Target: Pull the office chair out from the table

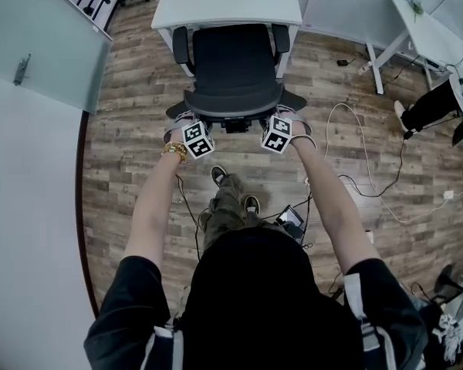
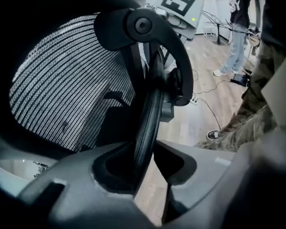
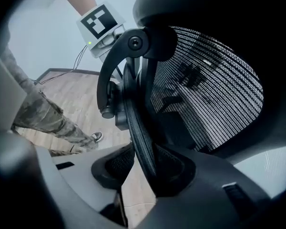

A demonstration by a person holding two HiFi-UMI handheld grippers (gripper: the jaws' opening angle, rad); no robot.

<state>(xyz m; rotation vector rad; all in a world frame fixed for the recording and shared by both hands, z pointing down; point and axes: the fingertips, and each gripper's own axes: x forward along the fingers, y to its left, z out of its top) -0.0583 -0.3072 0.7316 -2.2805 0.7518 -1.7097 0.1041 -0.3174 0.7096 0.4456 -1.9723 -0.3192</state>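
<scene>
Jaws of left gripper point(image 2: 142, 162) and right gripper point(image 3: 145, 168) clamp ribbed rim of mesh office chair point(image 1: 235, 60).

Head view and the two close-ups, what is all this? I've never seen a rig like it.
There is no robot here: a person holds a pair of tongs in each hand. The head view comes from a camera on their head, looking down at a black office chair standing at a white table on a wooden floor. The other two pictures come from cameras riding on the left tongs and the right tongs. Each pair is clamped on the backrest rim of that chair.
</scene>
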